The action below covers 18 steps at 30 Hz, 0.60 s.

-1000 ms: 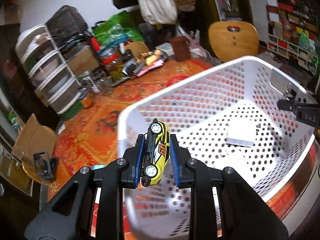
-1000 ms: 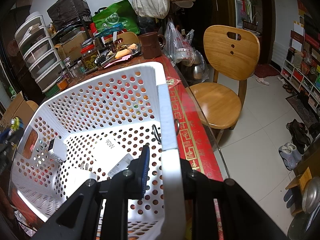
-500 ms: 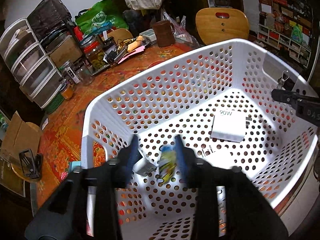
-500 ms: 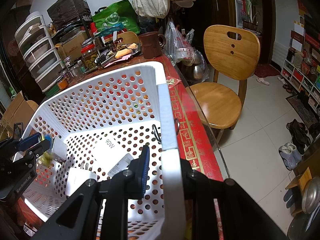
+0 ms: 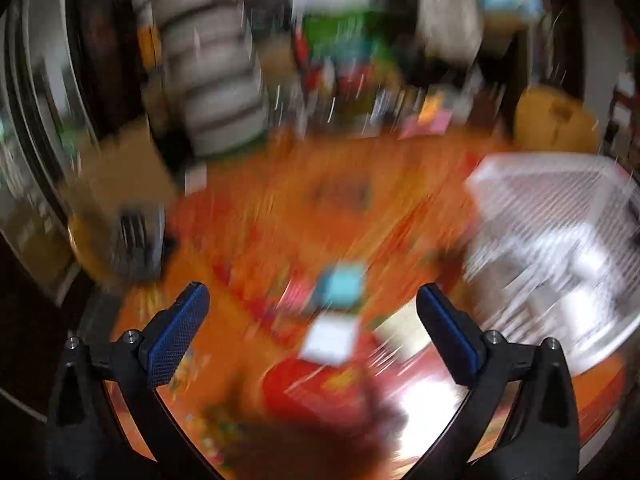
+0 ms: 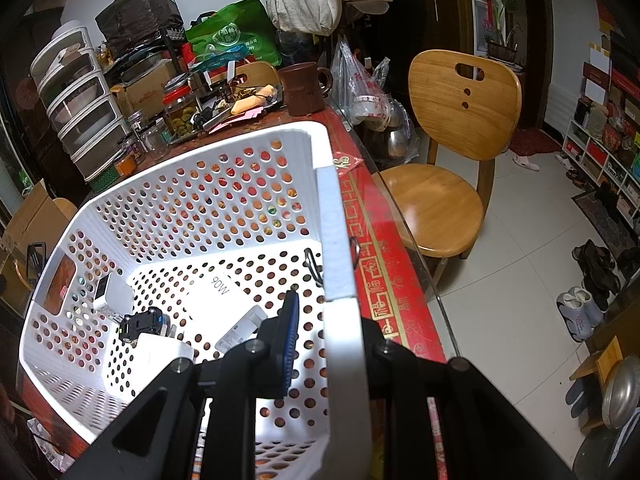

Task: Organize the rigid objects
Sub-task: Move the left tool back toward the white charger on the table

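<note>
Left gripper (image 5: 312, 316), jaws spread and empty, faces blurred table items, nearest them; right gripper (image 6: 332, 320) clamps the basket (image 6: 332, 240) wall.

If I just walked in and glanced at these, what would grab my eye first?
The white basket, whose right wall the right gripper clamps. Inside lie a toy car and white chargers. The left view is all blur: the left gripper open wide above an orange tablecloth.
</note>
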### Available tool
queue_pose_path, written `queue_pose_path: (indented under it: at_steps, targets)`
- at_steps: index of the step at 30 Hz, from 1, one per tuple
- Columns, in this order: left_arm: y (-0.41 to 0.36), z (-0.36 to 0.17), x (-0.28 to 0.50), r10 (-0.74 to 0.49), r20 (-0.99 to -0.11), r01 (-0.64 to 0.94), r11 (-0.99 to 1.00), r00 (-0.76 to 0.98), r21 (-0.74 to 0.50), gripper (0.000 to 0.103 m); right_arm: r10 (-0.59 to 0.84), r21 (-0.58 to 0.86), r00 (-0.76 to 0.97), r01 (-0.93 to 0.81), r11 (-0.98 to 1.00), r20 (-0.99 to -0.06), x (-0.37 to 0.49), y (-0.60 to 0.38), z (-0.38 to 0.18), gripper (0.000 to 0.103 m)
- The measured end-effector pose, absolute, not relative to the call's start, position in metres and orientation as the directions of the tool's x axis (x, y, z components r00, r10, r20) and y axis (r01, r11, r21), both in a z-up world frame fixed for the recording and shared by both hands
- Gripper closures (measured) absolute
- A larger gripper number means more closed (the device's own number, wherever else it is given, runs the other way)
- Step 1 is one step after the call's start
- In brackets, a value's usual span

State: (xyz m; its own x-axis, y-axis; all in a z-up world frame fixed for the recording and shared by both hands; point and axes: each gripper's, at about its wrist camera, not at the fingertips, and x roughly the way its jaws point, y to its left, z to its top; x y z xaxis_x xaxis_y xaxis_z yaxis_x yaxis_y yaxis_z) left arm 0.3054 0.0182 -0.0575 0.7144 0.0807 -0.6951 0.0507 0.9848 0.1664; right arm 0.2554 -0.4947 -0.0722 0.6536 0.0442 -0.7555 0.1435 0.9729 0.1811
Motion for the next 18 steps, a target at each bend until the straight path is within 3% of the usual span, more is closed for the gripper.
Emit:
queue_pose_path:
  at_steps: [3, 7, 18]
  targets:
    - [0.052, -0.116, 0.325, 0.106, -0.789, 0.045, 0.985, 0.605, 0.166, 0.006, 0.047, 0.189, 0.657, 0.146, 0.971, -0.753, 0.256, -0.496, -0.072, 0.083]
    - [0.059, -0.155, 0.330, 0.070, -0.814, 0.089, 0.985, 0.576, 0.148, 0.007, 0.046, 0.187, 0.655, 0.147, 0.971, -0.755, 0.256, -0.496, -0.073, 0.083]
    - [0.028, -0.153, 0.359, 0.028, -0.811, 0.119, 0.986, 0.585, 0.120, 0.007, 0.037, 0.175, 0.648, 0.150, 0.973, -0.761, 0.257, -0.498, -0.072, 0.083]
